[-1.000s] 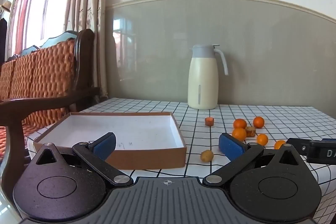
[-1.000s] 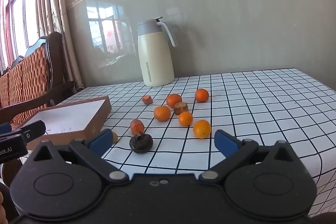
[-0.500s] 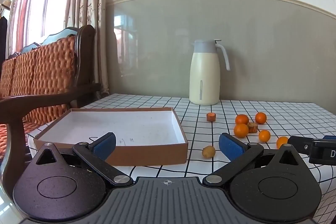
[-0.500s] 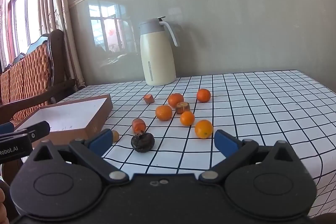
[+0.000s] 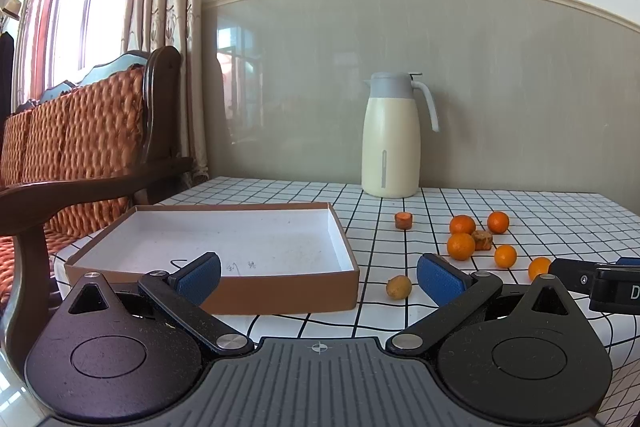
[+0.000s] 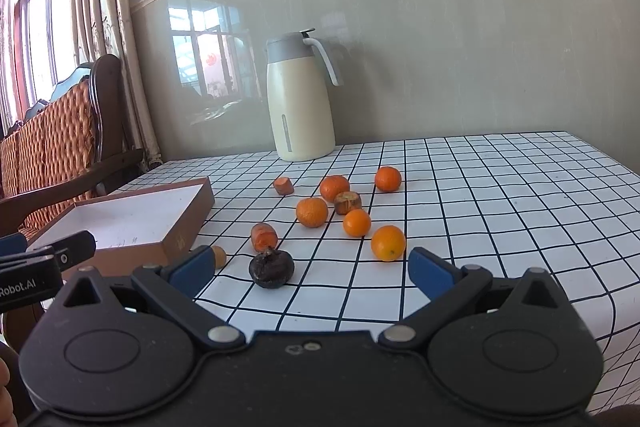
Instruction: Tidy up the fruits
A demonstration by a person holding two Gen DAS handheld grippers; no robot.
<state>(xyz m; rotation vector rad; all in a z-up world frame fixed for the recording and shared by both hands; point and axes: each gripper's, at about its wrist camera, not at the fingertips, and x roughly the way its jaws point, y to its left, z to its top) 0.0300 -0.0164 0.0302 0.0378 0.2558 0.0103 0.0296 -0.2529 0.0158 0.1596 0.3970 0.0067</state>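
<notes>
Desk: covered with a white cloth in black grid lines.

Box: shallow brown cardboard tray, white inside, on the left part of the desk; nothing lies in it.

Fruits, all loose on the cloth to the right of the box:
- Five oranges in a loose cluster, the nearest orange just ahead of the right gripper.
- Dark, shrivelled fruit at the near edge of the group, touching or nearly touching a carrot-like orange piece behind it.
- Small yellowish fruit just beside the box's near right corner.
- Short orange stub toward the jug.
- Brownish piece amid the oranges; its kind is hard to tell.

Jug: cream body, grey lid and handle, upright at the back by the wall.

Left gripper: released, blue pads wide apart, holding nothing, low before the box.

Right gripper: released, empty, facing the fruit cluster.

Chair: dark wood, orange woven cushion, left of the desk.
</notes>
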